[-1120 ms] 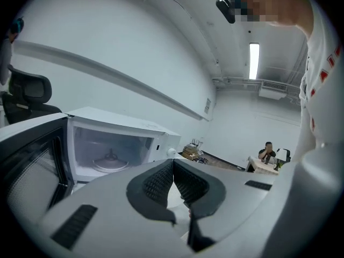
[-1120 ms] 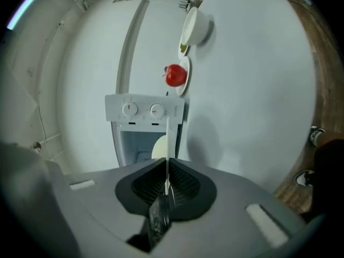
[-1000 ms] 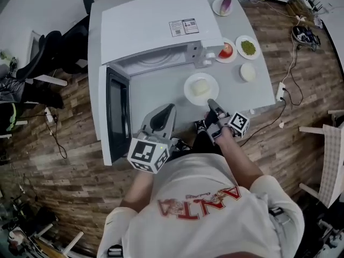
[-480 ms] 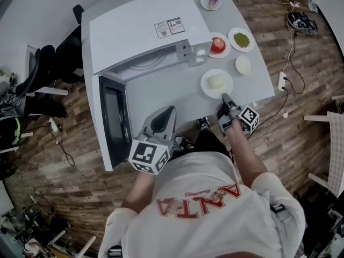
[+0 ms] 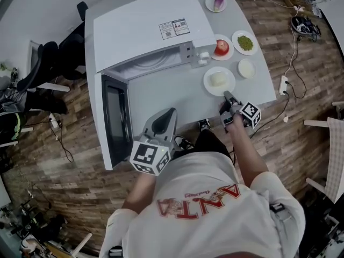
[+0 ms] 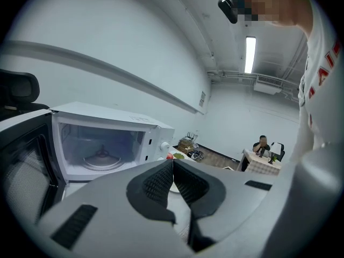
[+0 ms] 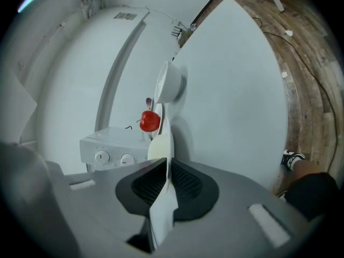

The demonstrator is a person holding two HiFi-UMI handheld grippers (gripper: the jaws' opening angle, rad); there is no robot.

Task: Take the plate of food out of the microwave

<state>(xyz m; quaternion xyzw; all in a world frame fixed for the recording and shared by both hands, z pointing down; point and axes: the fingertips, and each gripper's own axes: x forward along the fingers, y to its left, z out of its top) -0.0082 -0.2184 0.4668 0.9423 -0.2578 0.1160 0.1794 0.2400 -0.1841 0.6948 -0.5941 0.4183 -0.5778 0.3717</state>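
Observation:
The white plate of food (image 5: 219, 81) rests on the grey table (image 5: 161, 93) right of the open microwave (image 5: 145, 34), with a pale lump of food on it. My right gripper (image 5: 228, 95) is shut on its near rim. In the right gripper view the plate (image 7: 163, 138) runs edge-on between the closed pads of that gripper (image 7: 164, 165). My left gripper (image 5: 172, 112) hovers at the table's front edge, shut and holding nothing. In the left gripper view its jaws (image 6: 172, 163) meet in front of the microwave's cavity (image 6: 99, 144), which holds only its glass turntable (image 6: 102, 160).
The microwave door (image 5: 114, 117) stands swung open to the left. Behind the plate are a tomato on a plate (image 5: 222, 48), a plate of green food (image 5: 245, 42), a small white bowl (image 5: 246, 68) and an onion plate (image 5: 217, 1). A power strip (image 5: 283, 85) lies on the floor.
My right gripper has slid the plate to the right, from in front of the microwave toward the other dishes. The left gripper has stayed in place.

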